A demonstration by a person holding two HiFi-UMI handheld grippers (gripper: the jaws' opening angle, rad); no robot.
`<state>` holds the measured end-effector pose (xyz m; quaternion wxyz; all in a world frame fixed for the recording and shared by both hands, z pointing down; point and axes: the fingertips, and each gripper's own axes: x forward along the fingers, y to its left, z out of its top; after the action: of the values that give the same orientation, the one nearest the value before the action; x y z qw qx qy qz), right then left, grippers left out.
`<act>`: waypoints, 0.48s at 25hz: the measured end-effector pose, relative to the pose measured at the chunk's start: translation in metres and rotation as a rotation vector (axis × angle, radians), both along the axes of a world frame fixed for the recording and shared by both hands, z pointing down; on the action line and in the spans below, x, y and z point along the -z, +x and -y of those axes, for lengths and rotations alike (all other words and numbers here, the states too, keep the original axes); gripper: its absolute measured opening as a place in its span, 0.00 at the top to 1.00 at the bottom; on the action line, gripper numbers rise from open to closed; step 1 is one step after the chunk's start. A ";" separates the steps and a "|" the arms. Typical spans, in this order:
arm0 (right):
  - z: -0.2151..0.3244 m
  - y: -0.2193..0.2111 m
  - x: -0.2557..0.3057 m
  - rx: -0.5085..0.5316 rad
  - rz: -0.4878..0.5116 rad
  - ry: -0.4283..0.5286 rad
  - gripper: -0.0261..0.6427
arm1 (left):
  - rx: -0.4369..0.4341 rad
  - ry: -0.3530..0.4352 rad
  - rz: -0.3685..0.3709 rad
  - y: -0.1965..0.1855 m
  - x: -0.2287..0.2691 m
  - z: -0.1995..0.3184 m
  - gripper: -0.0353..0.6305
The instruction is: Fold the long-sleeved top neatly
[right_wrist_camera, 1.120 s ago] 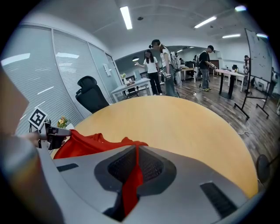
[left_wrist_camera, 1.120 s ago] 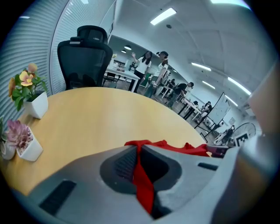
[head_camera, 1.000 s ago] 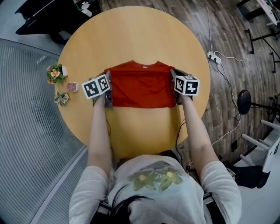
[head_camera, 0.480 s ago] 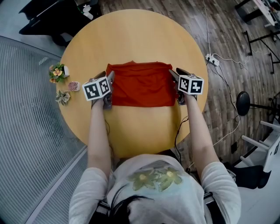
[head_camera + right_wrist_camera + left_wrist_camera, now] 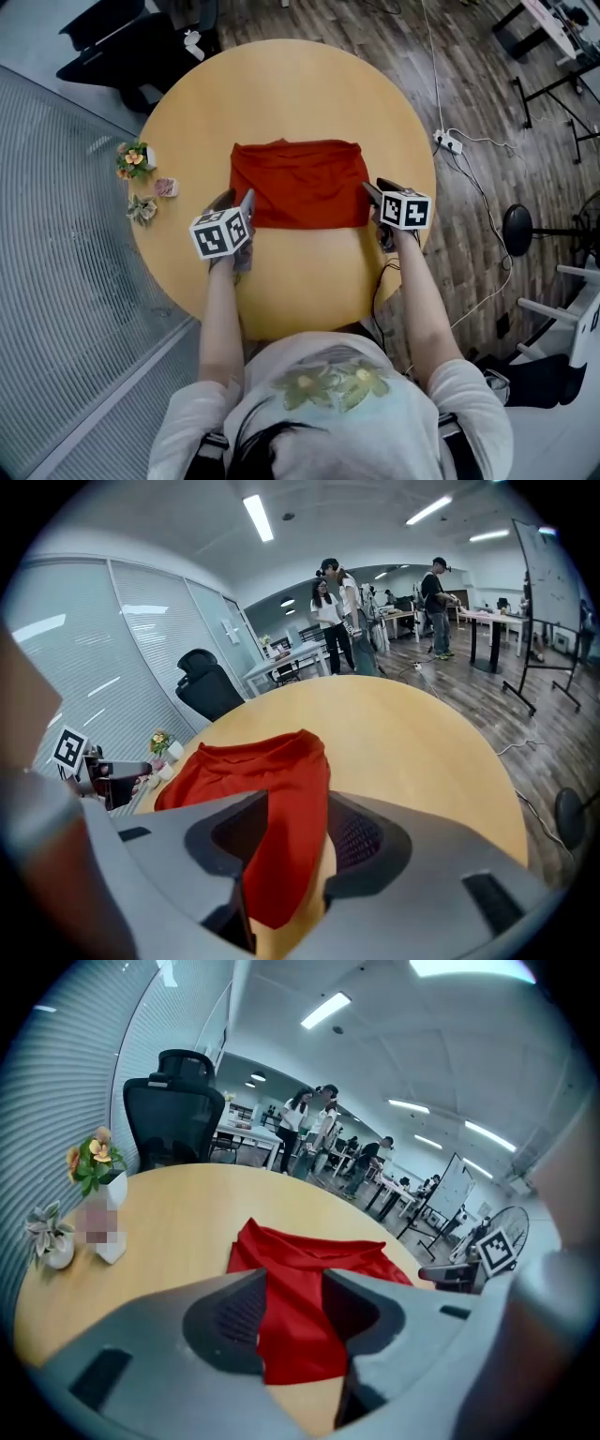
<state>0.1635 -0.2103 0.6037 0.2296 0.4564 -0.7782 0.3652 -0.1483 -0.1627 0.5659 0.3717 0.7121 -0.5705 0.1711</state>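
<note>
Small flower pots (image 5: 136, 161) stand at the left edge of the round surface (image 5: 291, 94). The left gripper (image 5: 240, 208) hovers by the near-left corner of the folded red top (image 5: 300, 183). Its jaws have just opened and pinch nothing. The top lies flat mid-surface. The right gripper (image 5: 376, 202) hovers at the top's near-right corner, its jaws likewise just opened and empty.

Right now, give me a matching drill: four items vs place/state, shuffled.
1 red top
2 left tongs
3 right tongs
4 potted flowers

A open, at the top's right edge
B by the left rim of the table
C folded flat, mid-table
D open, at the top's near-left corner

Pairs: 1-C, 2-D, 3-A, 4-B.
Both tongs have just been opening; the top shows in each gap, not pinched.
</note>
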 end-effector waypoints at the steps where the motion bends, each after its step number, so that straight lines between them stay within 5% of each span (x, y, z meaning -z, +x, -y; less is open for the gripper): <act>1: -0.008 0.000 -0.001 0.001 0.002 -0.006 0.68 | -0.006 0.001 -0.002 0.005 0.001 -0.007 0.70; 12: -0.076 0.001 -0.021 0.011 -0.021 -0.093 0.68 | -0.133 -0.022 -0.027 0.077 -0.001 -0.074 0.70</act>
<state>0.1643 -0.1347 0.6247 0.2606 0.4445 -0.7607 0.3948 -0.0716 -0.0892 0.5672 0.3750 0.7465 -0.5151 0.1917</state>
